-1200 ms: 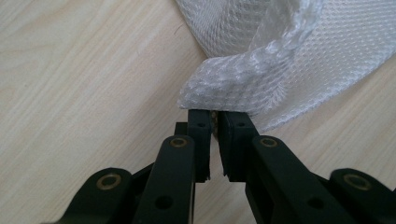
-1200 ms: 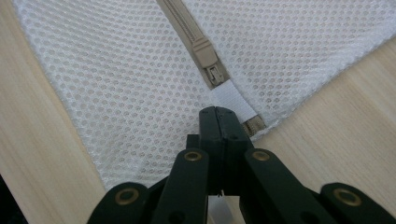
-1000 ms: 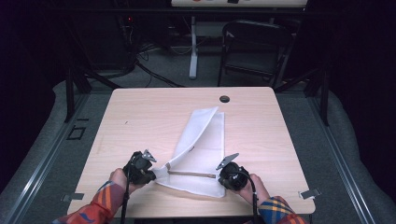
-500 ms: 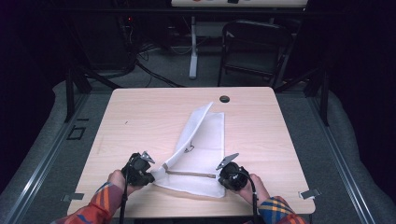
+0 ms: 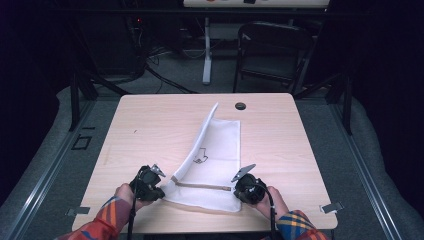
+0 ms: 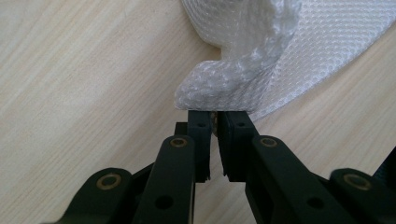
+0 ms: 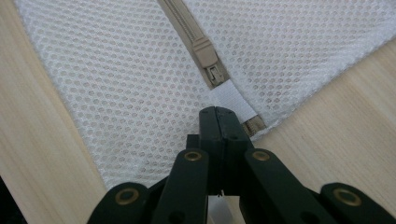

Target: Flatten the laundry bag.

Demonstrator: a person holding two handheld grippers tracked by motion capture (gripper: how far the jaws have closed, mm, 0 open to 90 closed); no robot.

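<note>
Both grippers are clenched on a white mesh laundry bag [image 5: 216, 155] lying on the near half of the wooden table [image 5: 145, 130]. Seen from its own camera, the left gripper [image 6: 216, 122] has its jaws nearly together, pinching a bunched fold of the mesh at their tips; in the high view the left gripper [image 5: 149, 183] sits at the bag's near left corner, held by the person's left hand [image 5: 125, 194]. From its own camera, the right gripper [image 7: 217, 116] has its jaws pressed tight on the edge of the bag right at the white tab where the beige zipper [image 7: 189, 35] ends, with the zipper pull [image 7: 208, 60] just beyond the tips. In the high view the right gripper [image 5: 249, 188] is at the bag's near right corner, and the zipper runs stretched between the two grippers. The bag's left side is lifted and curled up on edge, reaching toward the far side of the table; nothing can be made out inside it. A small dark hole [image 5: 240, 106] sits in the tabletop near the far edge, just beyond the bag. A dark chair [image 5: 272, 52] stands on the floor behind the table.
</note>
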